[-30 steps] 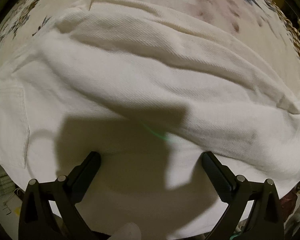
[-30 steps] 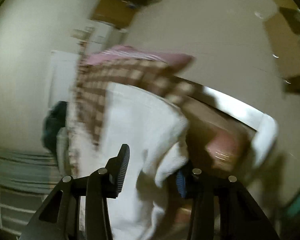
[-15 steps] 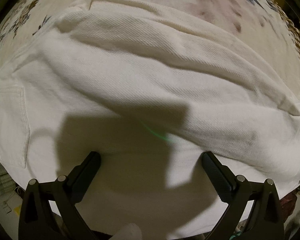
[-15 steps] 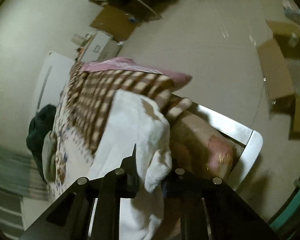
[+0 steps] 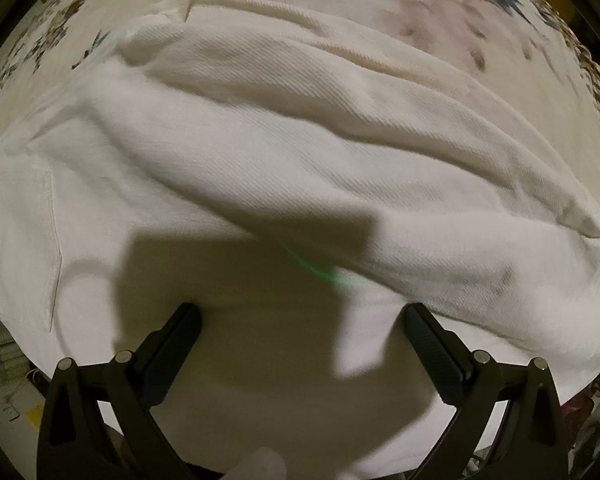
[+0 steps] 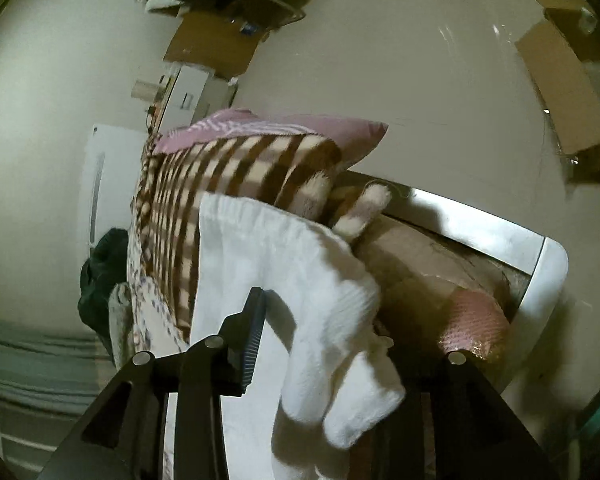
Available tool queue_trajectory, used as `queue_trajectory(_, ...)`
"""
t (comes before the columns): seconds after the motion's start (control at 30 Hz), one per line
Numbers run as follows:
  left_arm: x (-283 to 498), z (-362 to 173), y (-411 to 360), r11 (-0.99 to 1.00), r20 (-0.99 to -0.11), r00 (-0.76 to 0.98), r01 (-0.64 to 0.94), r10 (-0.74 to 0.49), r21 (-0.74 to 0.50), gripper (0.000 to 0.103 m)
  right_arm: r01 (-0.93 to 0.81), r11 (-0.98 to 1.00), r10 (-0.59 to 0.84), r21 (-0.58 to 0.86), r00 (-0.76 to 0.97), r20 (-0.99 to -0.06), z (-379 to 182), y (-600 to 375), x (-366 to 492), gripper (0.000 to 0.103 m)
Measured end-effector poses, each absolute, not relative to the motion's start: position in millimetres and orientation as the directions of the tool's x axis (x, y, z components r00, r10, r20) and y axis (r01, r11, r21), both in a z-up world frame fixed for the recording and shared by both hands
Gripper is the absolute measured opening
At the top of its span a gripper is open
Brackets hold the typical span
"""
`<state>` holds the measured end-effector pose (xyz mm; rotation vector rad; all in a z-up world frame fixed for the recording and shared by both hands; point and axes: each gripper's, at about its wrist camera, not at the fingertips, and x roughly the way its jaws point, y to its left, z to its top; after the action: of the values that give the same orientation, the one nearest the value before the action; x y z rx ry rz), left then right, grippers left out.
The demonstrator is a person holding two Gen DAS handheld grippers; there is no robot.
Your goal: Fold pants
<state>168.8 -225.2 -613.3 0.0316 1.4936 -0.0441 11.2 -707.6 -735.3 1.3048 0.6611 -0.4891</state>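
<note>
The left gripper (image 5: 300,340) hangs straight down over the white twill pants (image 5: 284,168), its two black fingers spread wide at the bottom of the left wrist view, with nothing between them but flat cloth below. The pants fill that frame, their ridged folds and long axis running from upper left to lower right across the pale floral bedcover (image 5: 440,12) that shows along the top edge.

In the right wrist view the right gripper (image 6: 312,344) has a bunched end of the same white cloth (image 6: 320,320) between its jaws, which are opening slightly. The left finger (image 6: 252,340) is plain to see; the right one is hidden behind the fabric, so the grip looks firm but I cannot be sure. From there the cloth trails to centre left, toward the brown-and-cream checked blanket (image 6: 228,184) and the pink pillow (image 6: 284,128).

One pair of pants, two grippers, one blanket, one pillow. The right hand is the one at the cloth end; any fold would likely carry that end along the long axis toward the left gripper.
</note>
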Motion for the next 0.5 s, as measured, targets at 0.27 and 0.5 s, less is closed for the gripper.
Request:
queue_trajectory(0.27,163,-584,-217,0.992,-0.99,0.106,0.096,-0.091,-0.081,0.103,0.642,0.349,-0.051,0.683,0.741,-0.67,-649,-662,10,0.008)
queue_trajectory(0.5,162,-538,-182,0.985,-0.974,0.161,0.091,-0.158,-0.145,0.103,0.604,0.541,-0.023,0.585,0.706,-0.708,-587,-596,40,0.008)
